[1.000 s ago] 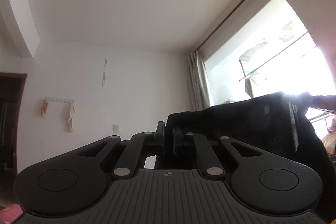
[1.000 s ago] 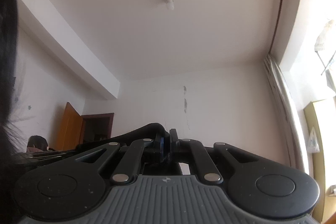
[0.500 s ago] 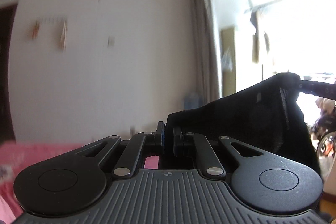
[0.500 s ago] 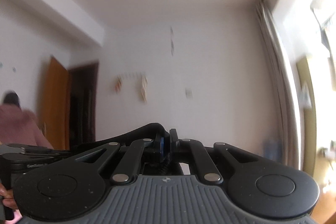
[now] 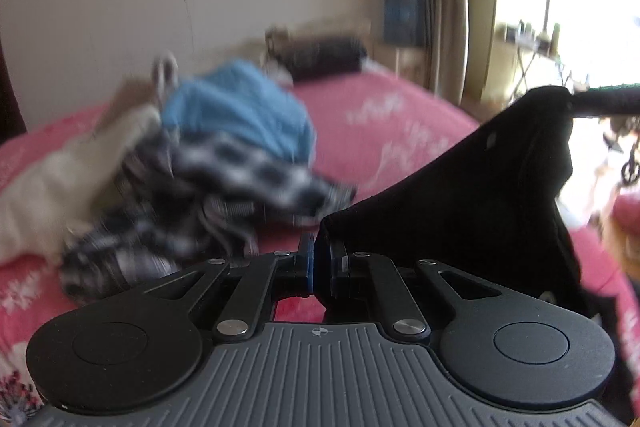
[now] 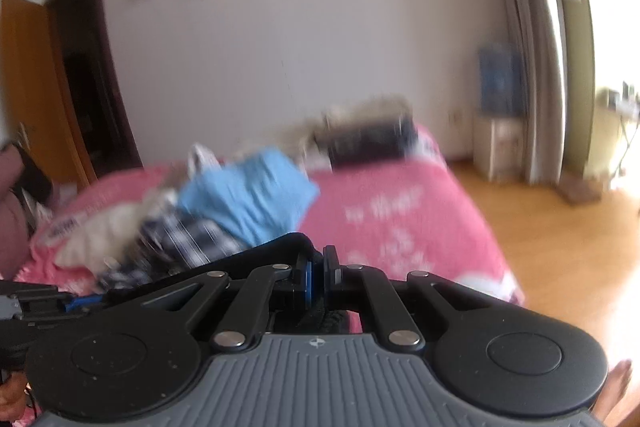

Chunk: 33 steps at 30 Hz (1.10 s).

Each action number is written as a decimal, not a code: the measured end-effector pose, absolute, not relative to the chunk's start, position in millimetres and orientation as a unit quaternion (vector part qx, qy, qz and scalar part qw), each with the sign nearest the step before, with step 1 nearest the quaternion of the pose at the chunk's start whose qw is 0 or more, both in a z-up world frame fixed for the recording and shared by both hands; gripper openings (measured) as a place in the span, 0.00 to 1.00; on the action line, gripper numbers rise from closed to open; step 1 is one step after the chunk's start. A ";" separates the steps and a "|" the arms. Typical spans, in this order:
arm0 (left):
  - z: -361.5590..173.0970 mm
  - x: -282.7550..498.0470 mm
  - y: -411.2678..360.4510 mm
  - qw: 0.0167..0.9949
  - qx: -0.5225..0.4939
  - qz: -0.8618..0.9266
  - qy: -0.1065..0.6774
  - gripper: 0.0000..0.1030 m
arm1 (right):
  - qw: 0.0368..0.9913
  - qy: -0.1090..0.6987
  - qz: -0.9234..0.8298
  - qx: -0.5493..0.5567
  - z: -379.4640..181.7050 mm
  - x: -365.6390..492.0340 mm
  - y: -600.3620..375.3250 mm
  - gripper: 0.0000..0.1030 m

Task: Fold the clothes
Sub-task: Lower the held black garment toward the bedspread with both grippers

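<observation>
Left gripper fingers pinch a black garment, stretched rightward to the right gripper, fingers likewise clamped on it. Beyond the fingers: blurred clothes pile on pink bed.

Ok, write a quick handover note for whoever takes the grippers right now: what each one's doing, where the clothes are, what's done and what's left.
Left gripper: shut on one edge of the black garment.
Right gripper: shut on the same garment's other edge; it hangs stretched between the two.
Bed: pink cover, with an unfolded pile on it: blue garment, checked garment, cream garment.
Done: black garment picked up.
Left: lay it on the bare cover, fold it, then fold the pile.
</observation>
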State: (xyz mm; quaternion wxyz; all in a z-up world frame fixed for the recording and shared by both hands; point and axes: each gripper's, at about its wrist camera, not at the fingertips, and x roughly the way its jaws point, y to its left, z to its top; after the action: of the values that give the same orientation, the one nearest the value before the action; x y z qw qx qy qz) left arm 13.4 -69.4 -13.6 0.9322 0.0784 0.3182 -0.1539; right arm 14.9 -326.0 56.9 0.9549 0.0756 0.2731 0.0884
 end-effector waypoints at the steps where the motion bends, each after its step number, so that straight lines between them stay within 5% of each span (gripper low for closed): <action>1: -23.0 14.8 -68.5 0.929 0.081 -0.153 0.328 0.06 | 0.951 0.288 0.088 0.075 42.9 23.0 -323.9 0.05; 10: -80.6 41.3 -67.0 0.899 0.100 -0.125 0.406 0.12 | 0.918 0.385 0.081 0.056 -68.4 73.0 -313.4 0.05; 16: -92.1 63.2 -53.0 0.888 0.062 -0.098 0.445 0.61 | 0.905 0.412 0.090 0.053 -103.2 90.5 -312.8 0.08; 17: -88.3 66.3 -44.8 0.887 0.031 -0.096 0.451 0.64 | 0.903 0.416 0.094 0.055 -99.9 90.2 -314.2 0.11; 19: -80.9 70.4 -26.2 0.885 -0.037 -0.094 0.455 0.68 | 0.896 0.428 0.097 0.076 -90.1 86.3 -324.3 0.49; 20: -77.0 70.6 -17.9 0.884 -0.064 -0.088 0.455 0.72 | 0.893 0.431 0.095 0.088 -84.3 82.4 -331.0 0.55; 21: -73.1 70.9 -10.0 0.883 -0.089 -0.081 0.455 0.72 | 0.890 0.435 0.092 0.100 -78.5 78.4 -337.8 0.62; 28: -41.8 55.4 21.3 0.879 -0.170 -0.057 0.442 0.72 | 0.880 0.427 0.074 0.193 -41.6 37.6 -387.5 0.63; 33: -12.8 9.6 24.4 0.882 -0.127 -0.083 0.445 0.72 | 0.864 0.428 0.132 0.231 -2.0 -12.4 -392.5 0.63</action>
State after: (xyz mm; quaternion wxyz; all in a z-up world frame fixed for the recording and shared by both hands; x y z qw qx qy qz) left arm 9.6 24.4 -12.8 0.8824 -0.1272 0.4452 -0.0834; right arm -12.4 -392.5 -2.0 0.8640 0.2306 0.4277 0.1320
